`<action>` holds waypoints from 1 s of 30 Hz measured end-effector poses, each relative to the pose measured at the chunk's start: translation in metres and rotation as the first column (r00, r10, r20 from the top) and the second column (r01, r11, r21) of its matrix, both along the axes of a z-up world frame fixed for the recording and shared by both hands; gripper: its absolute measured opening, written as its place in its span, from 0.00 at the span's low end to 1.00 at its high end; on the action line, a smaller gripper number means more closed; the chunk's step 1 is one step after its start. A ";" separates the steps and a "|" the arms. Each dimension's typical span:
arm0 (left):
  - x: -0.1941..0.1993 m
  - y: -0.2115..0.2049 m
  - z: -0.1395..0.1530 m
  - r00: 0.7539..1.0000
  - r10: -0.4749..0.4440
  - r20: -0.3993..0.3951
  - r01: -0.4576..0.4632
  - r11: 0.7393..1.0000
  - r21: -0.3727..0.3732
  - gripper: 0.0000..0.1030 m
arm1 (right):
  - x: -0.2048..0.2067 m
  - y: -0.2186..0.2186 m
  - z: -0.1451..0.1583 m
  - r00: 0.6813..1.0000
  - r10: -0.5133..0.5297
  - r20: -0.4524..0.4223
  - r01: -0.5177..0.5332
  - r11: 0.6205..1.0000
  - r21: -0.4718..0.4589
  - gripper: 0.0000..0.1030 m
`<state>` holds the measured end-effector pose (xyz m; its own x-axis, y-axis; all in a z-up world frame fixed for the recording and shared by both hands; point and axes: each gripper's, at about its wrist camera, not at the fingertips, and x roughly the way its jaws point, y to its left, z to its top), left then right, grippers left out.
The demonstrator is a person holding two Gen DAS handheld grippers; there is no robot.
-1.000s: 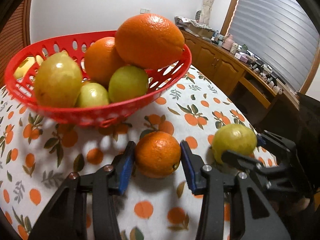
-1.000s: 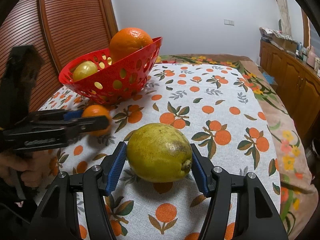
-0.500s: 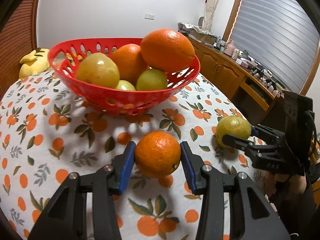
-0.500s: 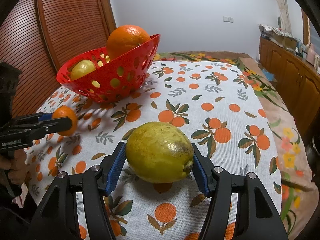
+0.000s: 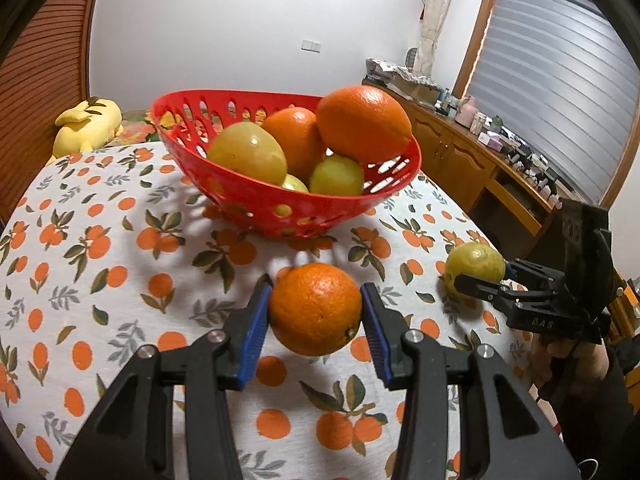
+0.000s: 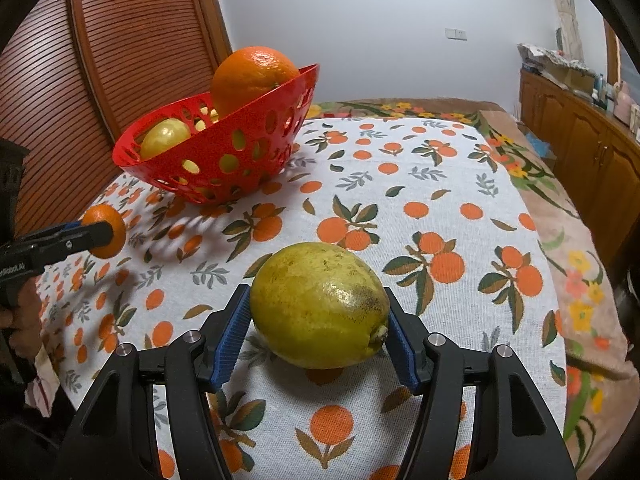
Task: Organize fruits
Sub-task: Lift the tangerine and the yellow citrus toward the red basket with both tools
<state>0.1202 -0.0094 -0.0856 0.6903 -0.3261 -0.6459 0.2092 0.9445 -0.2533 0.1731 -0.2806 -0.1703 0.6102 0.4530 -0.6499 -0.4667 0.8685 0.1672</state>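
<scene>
Left wrist view:
Grip: our left gripper (image 5: 316, 312) has its jaws closed narrow on the orange (image 5: 315, 308), blue pads pressing both flanks.
Basket: the red basket (image 5: 256, 200) sits beyond the jaws, up and slightly left, already heaped with oranges and yellow-green fruit.
How to do it well: we judge the orange is lifted clear of the tablecloth (image 5: 100, 260); we should keep the squeeze even, carry it above the near rim, and let go over a low gap so the top orange is not knocked out.
Change: the basket has dropped back from the jaws, and a yellow plush toy (image 5: 88, 128) has come into sight, far left.

Right wrist view:
Grip: our right gripper (image 6: 318, 316) has its jaws at a middling width, clamped on the lemon (image 6: 320, 304), lengthwise across them.
Basket: far ahead of the jaws, to their left (image 6: 240, 148).
How to do it well: we should wait with the lemon until the left gripper (image 6: 96, 232) clears the basket.
Change: here the lemon and jaws look the same; the left gripper with its orange has slid away from the basket toward the left edge.
</scene>
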 end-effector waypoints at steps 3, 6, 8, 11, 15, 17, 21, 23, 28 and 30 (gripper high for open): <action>-0.002 0.004 0.005 1.000 0.005 0.013 -0.005 1.000 -0.002 0.42 | -0.003 0.003 0.002 1.000 0.012 0.012 -0.012 1.000 -0.006 0.62; -0.004 0.009 0.012 0.999 0.010 0.032 -0.010 1.000 -0.008 0.42 | -0.005 0.005 0.006 1.000 0.025 0.014 -0.025 1.000 0.003 0.62; -0.005 0.012 0.018 0.999 0.014 0.046 -0.013 1.000 -0.011 0.42 | -0.006 0.008 0.011 0.999 0.036 0.019 -0.037 0.999 0.013 0.62; -0.006 0.014 0.025 0.998 0.015 0.063 -0.014 1.000 -0.012 0.42 | -0.009 0.015 0.022 0.998 0.052 0.046 -0.053 0.999 0.009 0.62; -0.005 0.019 0.037 0.995 0.019 0.093 -0.018 1.000 -0.015 0.42 | -0.010 0.023 0.042 0.994 0.074 0.082 -0.076 0.997 0.013 0.62; -0.004 0.021 0.043 0.994 0.021 0.104 -0.019 1.000 -0.019 0.42 | -0.009 0.027 0.051 0.991 0.085 0.099 -0.087 0.996 0.014 0.62; -0.002 0.027 0.052 0.992 0.030 0.125 -0.028 0.999 -0.021 0.42 | -0.006 0.036 0.067 0.986 0.110 0.127 -0.113 0.993 0.018 0.62; -0.001 0.030 0.055 0.990 0.035 0.133 -0.032 0.999 -0.022 0.42 | -0.004 0.043 0.074 0.982 0.126 0.141 -0.129 0.991 0.015 0.62; 0.004 0.038 0.063 0.988 0.046 0.147 -0.043 0.999 -0.026 0.42 | 0.003 0.056 0.088 0.975 0.154 0.164 -0.156 0.988 0.003 0.62; 0.007 0.041 0.066 0.987 0.050 0.153 -0.046 0.999 -0.029 0.42 | 0.007 0.059 0.093 0.973 0.161 0.167 -0.164 0.986 0.005 0.62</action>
